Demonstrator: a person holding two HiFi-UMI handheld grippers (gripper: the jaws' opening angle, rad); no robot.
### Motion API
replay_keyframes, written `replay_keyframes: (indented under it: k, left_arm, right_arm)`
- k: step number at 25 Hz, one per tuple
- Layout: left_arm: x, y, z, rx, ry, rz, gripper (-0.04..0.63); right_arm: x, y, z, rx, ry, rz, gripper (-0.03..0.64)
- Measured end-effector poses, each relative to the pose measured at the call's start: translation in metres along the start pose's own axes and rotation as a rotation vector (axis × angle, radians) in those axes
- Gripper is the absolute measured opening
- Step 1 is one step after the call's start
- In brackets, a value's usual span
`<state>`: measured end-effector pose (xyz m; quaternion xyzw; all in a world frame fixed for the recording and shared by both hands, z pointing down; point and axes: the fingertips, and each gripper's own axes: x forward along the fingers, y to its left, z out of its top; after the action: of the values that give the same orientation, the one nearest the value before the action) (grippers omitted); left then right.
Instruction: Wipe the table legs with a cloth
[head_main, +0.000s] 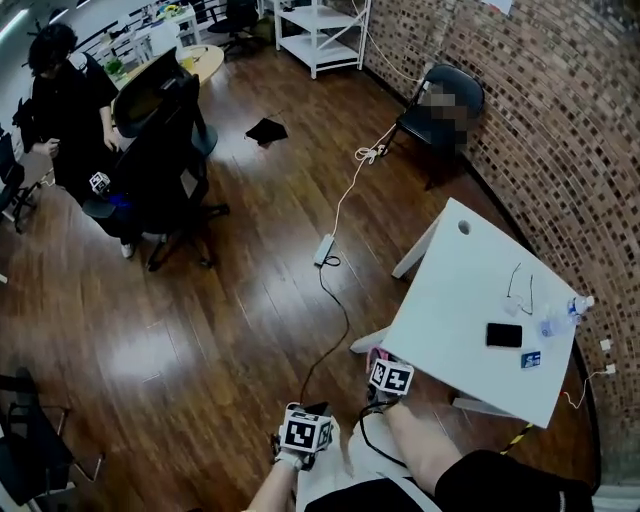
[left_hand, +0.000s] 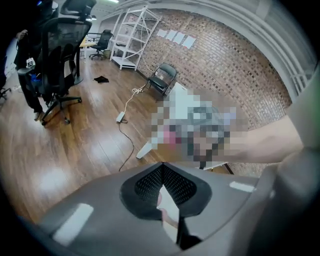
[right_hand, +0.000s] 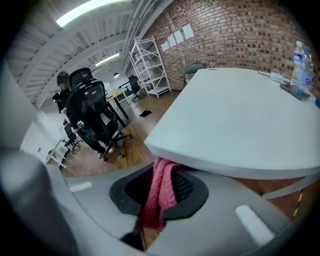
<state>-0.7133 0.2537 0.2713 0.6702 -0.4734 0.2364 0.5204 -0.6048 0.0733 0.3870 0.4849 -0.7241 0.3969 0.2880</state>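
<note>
- Pinching a pink cloth (right_hand: 159, 196) in the right hand-held gripper (right_hand: 161, 190), with both jaws closed tight on the fabric and a fold hanging down between them.
- Holding that cloth just under the near corner of the white worktop (right_hand: 235, 115), right below its edge.
- Showing up in the head view as a pink scrap just beside a slanted white table leg (head_main: 367, 340); touching it or not, cannot tell.
- Hovering the left hand-held gripper (left_hand: 162, 172) to the left of the worktop, over the wooden floor (head_main: 200, 320), with jaw tips pressed together and gripping nothing.
- Lying on the worktop, well apart from the cloth corner: a black phone (head_main: 504, 335), glasses (head_main: 519, 287) and a water bottle (head_main: 560, 320).
- Trailing across the floor: a white power strip (head_main: 324, 250) with its cable.
- Standing far back: a black office chair (head_main: 165, 160), with a person in dark clothes (head_main: 70, 110) beside it.
</note>
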Motion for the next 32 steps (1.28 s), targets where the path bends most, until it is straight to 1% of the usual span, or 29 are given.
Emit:
replay_keyframes:
  k: [1,4,6,8,11,15,18,21,23,28,30,32]
  left_arm:
    - [0.003,0.008,0.002,-0.015,-0.002,-0.008,0.000]
    - [0.017,0.025,0.010,-0.082,-0.020,-0.037,0.000]
    - [0.035,0.033,0.012,-0.124,-0.025,-0.062,0.000]
    - [0.057,0.041,0.010,-0.145,-0.017,-0.079,0.000]
    - [0.084,0.060,0.010,-0.171,-0.009,-0.078,0.000]
    - [0.121,0.095,0.009,-0.240,-0.022,-0.080,0.000]
    - [0.154,0.123,0.005,-0.251,-0.015,-0.087,0.000]
    - [0.194,0.145,-0.011,-0.243,0.025,-0.108,0.000]
    - [0.216,0.161,-0.022,-0.260,0.035,-0.110,0.000]
    - [0.262,0.203,-0.035,-0.335,-0.014,-0.113,0.000]
    - [0.276,0.211,-0.041,-0.343,-0.023,-0.129,0.000]
    - [0.285,0.218,-0.051,-0.331,-0.026,-0.149,0.000]
  right_arm:
    - [0.006,0.002,0.000,0.009,0.004,-0.014,0.041]
    - [0.023,-0.007,0.000,0.034,0.002,-0.096,0.041]
    - [0.037,-0.013,-0.005,0.000,0.005,-0.124,0.041]
    - [0.051,-0.020,-0.016,-0.017,0.013,-0.142,0.041]
    - [0.072,-0.032,-0.032,0.006,0.011,-0.179,0.041]
    - [0.105,-0.044,-0.055,0.047,-0.003,-0.236,0.041]
    - [0.139,-0.050,-0.073,0.059,0.002,-0.248,0.041]
    - [0.172,-0.061,-0.095,0.043,0.027,-0.245,0.041]
    - [0.191,-0.069,-0.112,0.030,0.042,-0.244,0.041]
    - [0.248,-0.086,-0.149,0.020,0.050,-0.259,0.041]
    - [0.269,-0.096,-0.162,0.011,0.050,-0.277,0.041]
    - [0.288,-0.106,-0.176,0.003,0.049,-0.303,0.041]
